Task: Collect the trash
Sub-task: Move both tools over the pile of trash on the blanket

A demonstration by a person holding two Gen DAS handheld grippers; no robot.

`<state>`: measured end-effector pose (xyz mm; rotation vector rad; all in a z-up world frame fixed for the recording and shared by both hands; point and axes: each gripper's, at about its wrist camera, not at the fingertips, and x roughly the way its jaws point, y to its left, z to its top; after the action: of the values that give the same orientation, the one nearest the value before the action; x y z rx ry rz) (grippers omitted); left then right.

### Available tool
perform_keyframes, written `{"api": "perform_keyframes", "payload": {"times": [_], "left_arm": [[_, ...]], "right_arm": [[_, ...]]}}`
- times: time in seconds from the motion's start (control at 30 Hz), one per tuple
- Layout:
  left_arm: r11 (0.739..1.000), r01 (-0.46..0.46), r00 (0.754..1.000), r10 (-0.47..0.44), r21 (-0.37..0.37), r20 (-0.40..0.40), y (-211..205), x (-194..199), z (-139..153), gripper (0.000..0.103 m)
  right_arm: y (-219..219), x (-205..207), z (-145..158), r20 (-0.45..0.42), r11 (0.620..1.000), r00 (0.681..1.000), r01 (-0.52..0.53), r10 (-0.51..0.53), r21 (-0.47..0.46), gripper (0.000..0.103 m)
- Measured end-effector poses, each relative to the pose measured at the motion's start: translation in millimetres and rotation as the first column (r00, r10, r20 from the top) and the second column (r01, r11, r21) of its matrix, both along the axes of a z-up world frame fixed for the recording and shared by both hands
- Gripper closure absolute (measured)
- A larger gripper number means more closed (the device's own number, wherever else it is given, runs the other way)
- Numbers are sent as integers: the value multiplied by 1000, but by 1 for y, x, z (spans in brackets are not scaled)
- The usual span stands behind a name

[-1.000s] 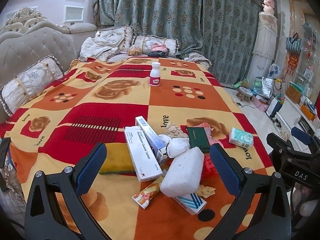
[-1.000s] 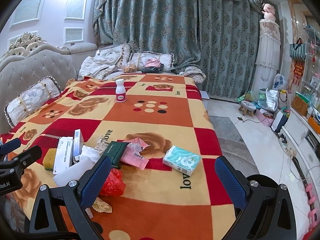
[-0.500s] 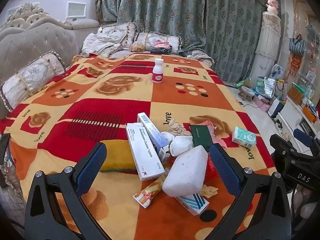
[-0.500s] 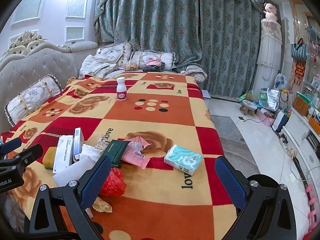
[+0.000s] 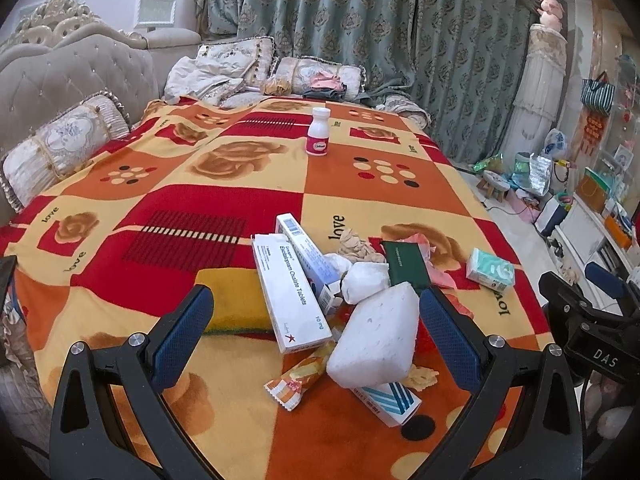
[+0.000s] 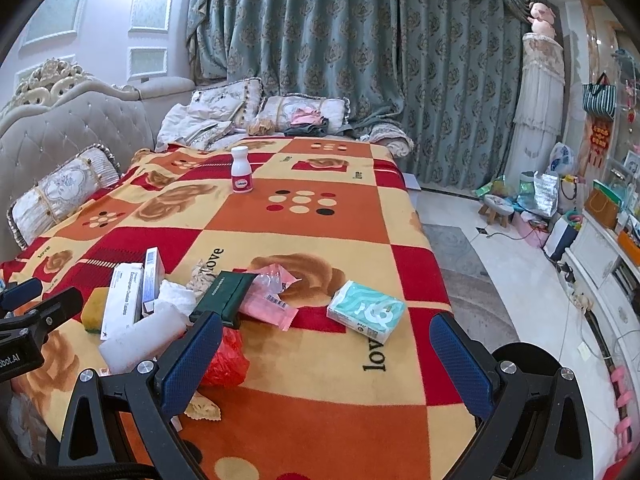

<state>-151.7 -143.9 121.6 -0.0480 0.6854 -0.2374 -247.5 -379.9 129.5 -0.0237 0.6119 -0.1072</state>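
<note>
Both hand-held grippers nudged forward, left (image 5: pixel 316 320) and right (image 6: pixel 326 354) agape, blanket (image 6: pixel 320 420) foreground bare

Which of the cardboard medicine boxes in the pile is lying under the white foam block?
The small blue-striped box, nearest the camera: the white foam block rests on it. The two long white boxes lie uncovered, left of the block.

Orange-red-yellow checked blanket (image 5: pixel 360 184), teal-white tissue pack (image 6: pixel 366 311), blue-padded tongs (image 5: pixel 316 330).
</note>
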Motion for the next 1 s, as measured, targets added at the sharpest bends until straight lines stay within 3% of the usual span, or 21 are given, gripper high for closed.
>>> {"api": "perform_keyframes", "payload": {"times": [0.67,1.0], "left_arm": [[999,-31,999,31,5,-26,11,6,-8,1],[998,-10,999,13,66,-45,35,4,-19,1]], "right_arm": [[6,4,-14,-51,999,998,-30,31,16,0],[9,13,-26,-108,996,991,-72,76,45,0]]}}
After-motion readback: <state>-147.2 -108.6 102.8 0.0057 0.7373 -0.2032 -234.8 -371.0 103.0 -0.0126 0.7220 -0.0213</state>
